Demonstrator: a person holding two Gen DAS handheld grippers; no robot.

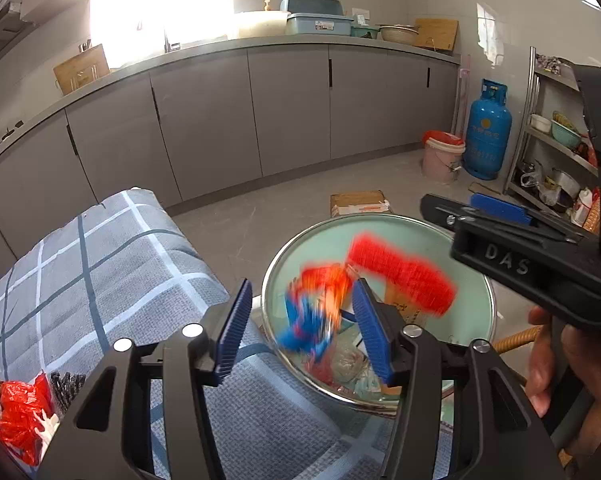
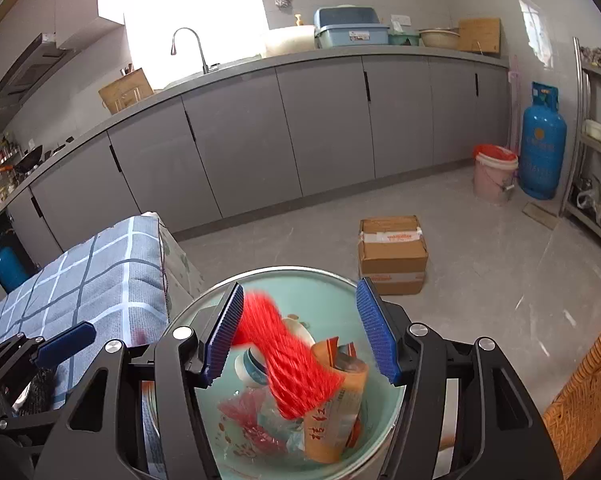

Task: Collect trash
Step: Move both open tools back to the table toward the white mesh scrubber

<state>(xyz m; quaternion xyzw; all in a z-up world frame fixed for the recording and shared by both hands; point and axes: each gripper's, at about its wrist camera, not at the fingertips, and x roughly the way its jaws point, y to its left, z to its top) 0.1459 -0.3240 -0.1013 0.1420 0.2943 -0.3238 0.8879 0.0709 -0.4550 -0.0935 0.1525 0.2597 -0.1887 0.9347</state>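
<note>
My left gripper (image 1: 300, 286) stands open over a round pale-green bin (image 1: 380, 220). A blurred orange-and-blue wrapper (image 1: 316, 312) hangs loose in the air between its fingers, with no pad pressing on it. My right gripper (image 2: 300, 292) is open above the same bin (image 2: 300, 270). A blurred red mesh net (image 2: 288, 364) streaks down from beside its left pad, not gripped. The bin holds an orange snack bag (image 2: 332, 412), a white cup (image 2: 252, 368) and pink plastic (image 2: 248, 408). A red plastic bag (image 1: 20, 412) lies on the checked cloth (image 1: 100, 264).
A cardboard box (image 2: 392, 256) sits on the floor beyond the bin. A pink bucket (image 2: 494, 176) and a blue gas cylinder (image 2: 542, 144) stand by the far wall. A wicker chair (image 2: 588, 408) is at the right, a metal shelf rack (image 1: 556, 140) beyond it.
</note>
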